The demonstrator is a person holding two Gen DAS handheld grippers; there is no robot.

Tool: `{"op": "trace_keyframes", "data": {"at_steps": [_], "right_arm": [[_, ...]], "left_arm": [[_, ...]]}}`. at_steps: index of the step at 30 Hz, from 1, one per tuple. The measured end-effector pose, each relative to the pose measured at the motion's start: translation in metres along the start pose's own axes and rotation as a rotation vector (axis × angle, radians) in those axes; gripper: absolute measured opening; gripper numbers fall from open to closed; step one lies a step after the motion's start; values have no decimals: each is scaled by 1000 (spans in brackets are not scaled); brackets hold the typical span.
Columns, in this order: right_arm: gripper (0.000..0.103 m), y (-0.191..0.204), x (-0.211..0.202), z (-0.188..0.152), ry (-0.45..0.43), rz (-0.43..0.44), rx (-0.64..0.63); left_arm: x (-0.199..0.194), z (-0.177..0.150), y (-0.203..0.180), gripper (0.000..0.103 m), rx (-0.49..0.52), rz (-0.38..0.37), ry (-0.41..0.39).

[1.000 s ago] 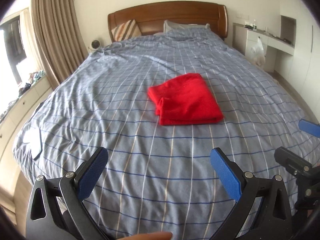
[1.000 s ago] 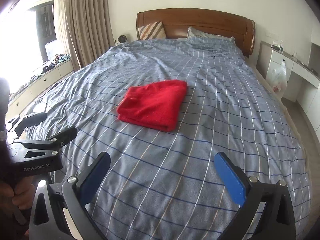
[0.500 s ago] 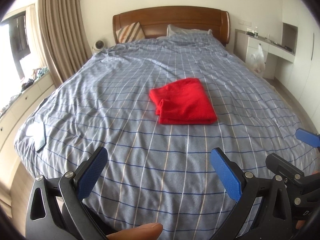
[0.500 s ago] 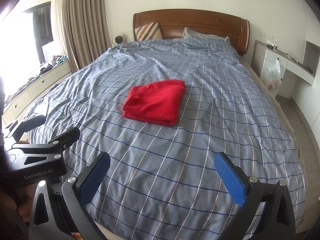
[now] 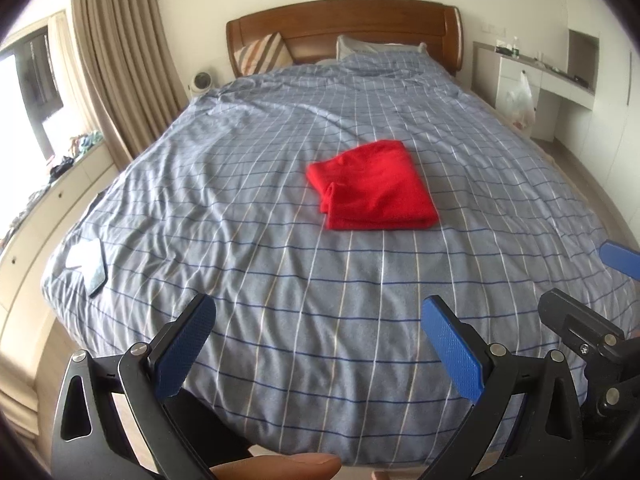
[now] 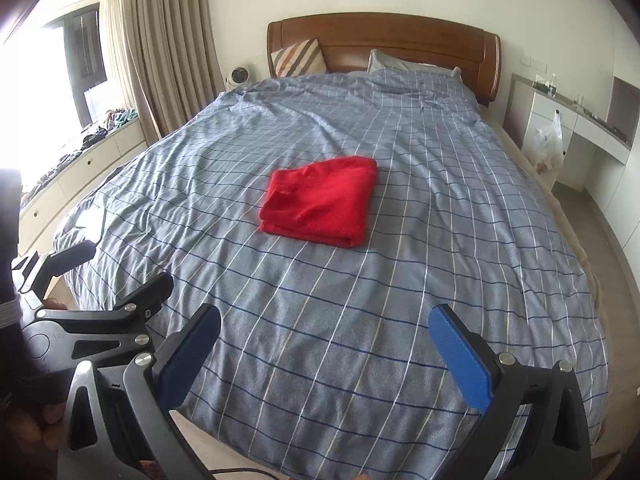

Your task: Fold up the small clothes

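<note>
A red garment (image 5: 372,192) lies folded into a flat rectangle in the middle of the bed (image 5: 280,280); it also shows in the right wrist view (image 6: 322,202). My left gripper (image 5: 316,340) is open and empty, held back over the foot of the bed, well short of the garment. My right gripper (image 6: 326,344) is open and empty too, also over the foot end. Each gripper shows at the edge of the other's view.
The bed has a blue checked cover and a wooden headboard (image 6: 384,44) with pillows. A phone and a white item (image 5: 90,268) lie at the bed's front left corner. Curtains and a window ledge stand left, a white desk (image 6: 580,120) right.
Both grippers have drawn back from the bed, so the folded garment looks smaller and farther away. The garment has not moved. Both grippers stay open.
</note>
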State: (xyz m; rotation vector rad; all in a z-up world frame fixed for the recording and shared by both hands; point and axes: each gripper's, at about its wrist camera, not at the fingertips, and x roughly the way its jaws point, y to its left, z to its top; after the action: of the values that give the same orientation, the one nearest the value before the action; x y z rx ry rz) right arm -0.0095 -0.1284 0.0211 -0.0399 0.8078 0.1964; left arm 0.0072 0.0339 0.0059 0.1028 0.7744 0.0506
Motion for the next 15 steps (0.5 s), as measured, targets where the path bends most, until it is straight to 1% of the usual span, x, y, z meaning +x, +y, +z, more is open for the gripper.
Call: {"op": "trace_keyframes", "data": {"at_steps": [4,8,15], "right_arm": [[102,0,-5,-5,1,-34,-19],[102,2,-5,-4,1,-36,-26],[102,8,-4,-4,-1,-41,-46]], "left_arm": [[-6,-6,6,103,-6,2,0],[-7,-6,13,103,-38,-18,8],[-3,-5,14,103,-49,-19,17]]}}
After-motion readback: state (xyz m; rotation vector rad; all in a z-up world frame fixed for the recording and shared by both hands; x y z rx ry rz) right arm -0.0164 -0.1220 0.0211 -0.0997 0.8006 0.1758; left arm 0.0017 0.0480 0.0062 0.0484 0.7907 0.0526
